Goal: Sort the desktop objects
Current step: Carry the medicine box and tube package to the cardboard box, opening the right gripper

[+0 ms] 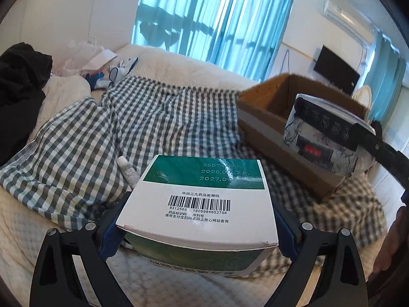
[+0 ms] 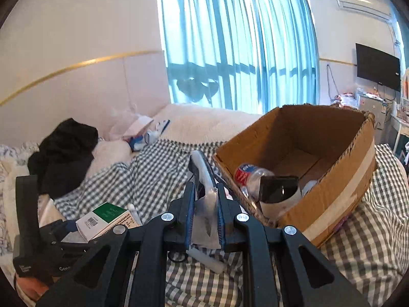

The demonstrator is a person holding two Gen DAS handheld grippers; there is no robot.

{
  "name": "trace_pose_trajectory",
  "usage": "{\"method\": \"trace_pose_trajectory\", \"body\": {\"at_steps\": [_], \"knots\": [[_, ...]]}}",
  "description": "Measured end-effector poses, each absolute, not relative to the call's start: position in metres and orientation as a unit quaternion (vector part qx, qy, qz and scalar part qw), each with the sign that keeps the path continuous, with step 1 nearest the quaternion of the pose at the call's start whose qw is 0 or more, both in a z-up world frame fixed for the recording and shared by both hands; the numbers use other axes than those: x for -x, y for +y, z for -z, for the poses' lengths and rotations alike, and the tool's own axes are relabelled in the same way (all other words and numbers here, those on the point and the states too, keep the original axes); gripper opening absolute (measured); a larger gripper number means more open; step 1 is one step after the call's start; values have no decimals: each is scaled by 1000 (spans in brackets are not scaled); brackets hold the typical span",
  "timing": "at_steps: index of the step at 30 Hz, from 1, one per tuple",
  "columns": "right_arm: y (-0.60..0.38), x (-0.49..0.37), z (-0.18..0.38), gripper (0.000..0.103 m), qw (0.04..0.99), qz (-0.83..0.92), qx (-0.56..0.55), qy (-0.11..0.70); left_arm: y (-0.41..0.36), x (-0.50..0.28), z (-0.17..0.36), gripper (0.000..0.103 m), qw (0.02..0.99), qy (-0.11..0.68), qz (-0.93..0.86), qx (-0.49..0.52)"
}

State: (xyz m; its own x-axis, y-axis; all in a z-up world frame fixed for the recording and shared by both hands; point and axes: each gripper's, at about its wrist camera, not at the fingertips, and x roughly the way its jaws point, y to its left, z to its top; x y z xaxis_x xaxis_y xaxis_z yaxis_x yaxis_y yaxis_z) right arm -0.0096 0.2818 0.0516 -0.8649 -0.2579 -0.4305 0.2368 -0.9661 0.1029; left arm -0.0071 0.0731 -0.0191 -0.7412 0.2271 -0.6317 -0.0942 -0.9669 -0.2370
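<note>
A person works over a bed covered by a grey-and-white checked cloth (image 1: pixel 158 117), holding a two-finger claw in each hand. The left gripper (image 1: pixel 196 220) is clamped on one green-and-white medicine box (image 1: pixel 199 204), its blue pads pressing the box's two sides, barcode face up, above the near edge of the cloth. The right gripper (image 2: pixel 205 209) has its jaws nearly together, pinched on one soft patterned packet (image 2: pixel 204 192), dark and white, which from the left wrist view hangs in the air over the near wall of the cardboard box. One open cardboard box (image 2: pixel 340 194) sits toward the right edge of the cloth; inside it lie one plastic bottle (image 2: pixel 249 176) with a red label and one dark, white-based item I cannot identify. One small white tube (image 1: pixel 126 170) lies on the cloth just beyond the medicine box. At the far left corner of the bed sit one heap of black clothing (image 2: pixel 64 153) and one plastic bag of oddments. The step in hand looks like carrying both items to the box. To do it well, I would bring the packet fully over the opening before letting go, since it is floppy and could catch on the rim, and keep the medicine box level, releasing it low and clear of the bottle.
</note>
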Motion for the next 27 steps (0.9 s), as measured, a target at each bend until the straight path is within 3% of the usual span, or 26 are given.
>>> {"method": "trace_pose_trajectory", "body": {"at_steps": [14,27], "knots": [[359,53,-107,14,113,979,-154,-78,132,45,-43,97,90,-127,-950,269],[420,115,-93,14,78,977,-178,-93,232,117,-62,97,142,-102,-948,266]]}}
